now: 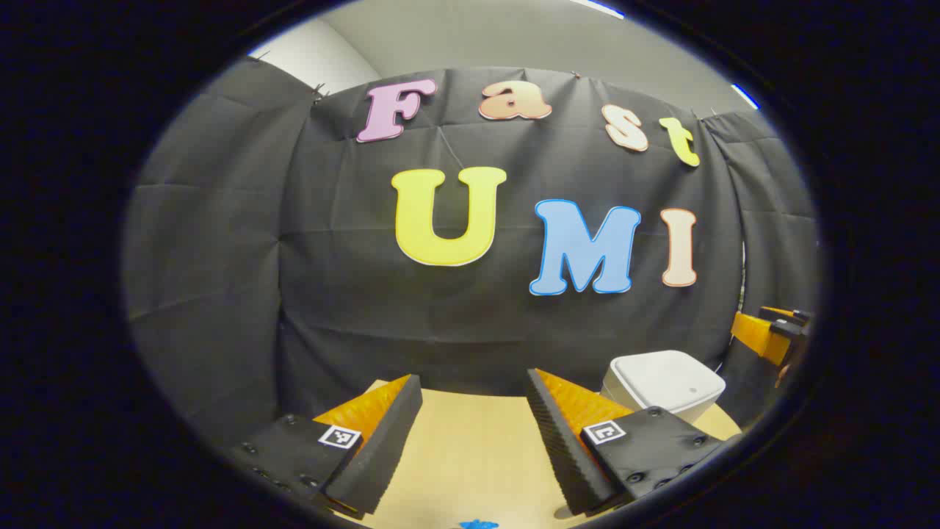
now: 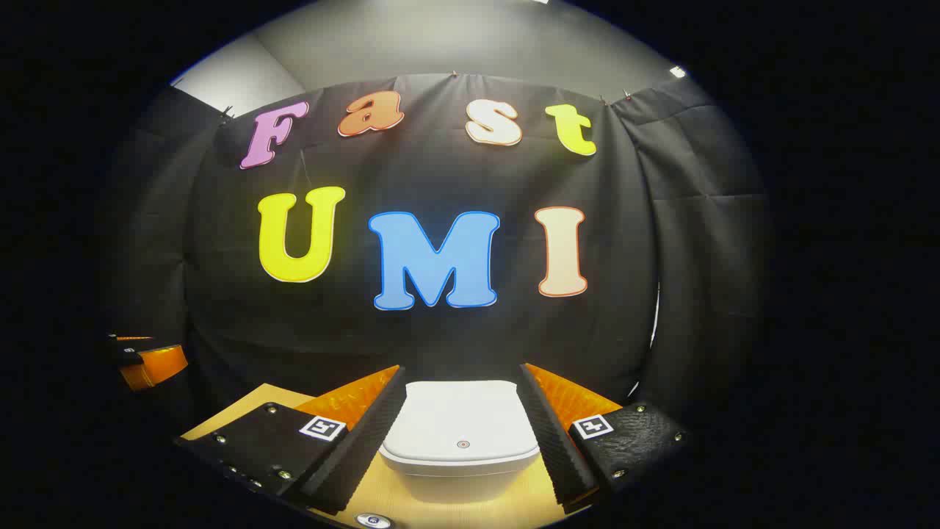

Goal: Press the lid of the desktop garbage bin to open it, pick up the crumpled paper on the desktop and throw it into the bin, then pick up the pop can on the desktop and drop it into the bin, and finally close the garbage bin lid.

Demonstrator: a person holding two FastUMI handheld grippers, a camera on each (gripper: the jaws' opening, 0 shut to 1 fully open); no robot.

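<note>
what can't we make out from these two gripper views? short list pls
- Bin: right gripper view; lid is down, so the inside is hidden. Its base is cut off by the lower edge.
- Bin: left gripper view; its lower front is hidden behind the left gripper.
- Table: left gripper view; its sides are hidden by the fingers and its near part is cut off by the edge.
- Blue thing: left gripper view; cut off at the bottom, unidentifiable.

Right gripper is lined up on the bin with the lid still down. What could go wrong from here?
1. The right gripper is open, its fingers either side of the bin; coming straight down, they may straddle the lid instead of pressing it.
2. The bin looks light, so an off-centre push might tip or slide it on the table.
3. The left gripper is close by and could get in the way.
</note>
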